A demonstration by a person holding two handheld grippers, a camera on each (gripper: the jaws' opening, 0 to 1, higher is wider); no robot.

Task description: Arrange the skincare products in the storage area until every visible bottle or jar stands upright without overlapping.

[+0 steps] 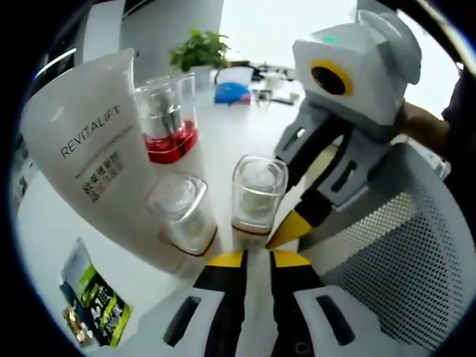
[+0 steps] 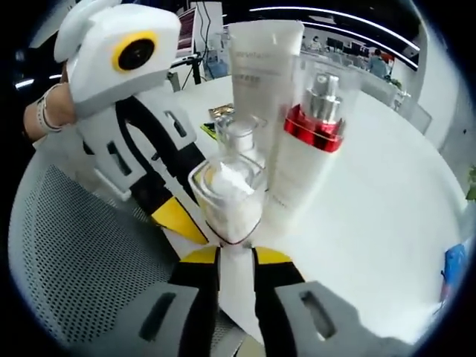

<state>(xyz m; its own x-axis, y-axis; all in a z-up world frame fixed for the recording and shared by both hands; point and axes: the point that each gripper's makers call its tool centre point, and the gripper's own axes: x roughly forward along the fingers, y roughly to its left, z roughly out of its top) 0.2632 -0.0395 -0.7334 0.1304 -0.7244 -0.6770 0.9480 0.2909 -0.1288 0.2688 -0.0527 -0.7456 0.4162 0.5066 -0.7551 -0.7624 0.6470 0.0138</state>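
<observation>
Four skincare items stand upright close together on the white table (image 1: 223,141). They are a white REVITALIFT tube (image 1: 89,149) (image 2: 262,67), a pump bottle with a red band (image 1: 168,119) (image 2: 312,126) and two small clear-capped bottles (image 1: 182,212) (image 1: 258,192). My left gripper (image 1: 257,258) sits just short of the two small bottles, its jaws a narrow gap apart with nothing between them. My right gripper (image 2: 235,256) is narrowly open just before one small bottle (image 2: 227,195). In the left gripper view, its yellow fingertip (image 1: 290,227) is at that bottle's base. The other small bottle (image 2: 242,137) stands behind.
A grey mesh chair back (image 1: 416,260) (image 2: 74,245) stands close beside both grippers. A green sachet (image 1: 93,305) (image 2: 219,115) lies flat near the tube. Farther off on the table are a potted plant (image 1: 199,52) and a blue object (image 1: 232,93).
</observation>
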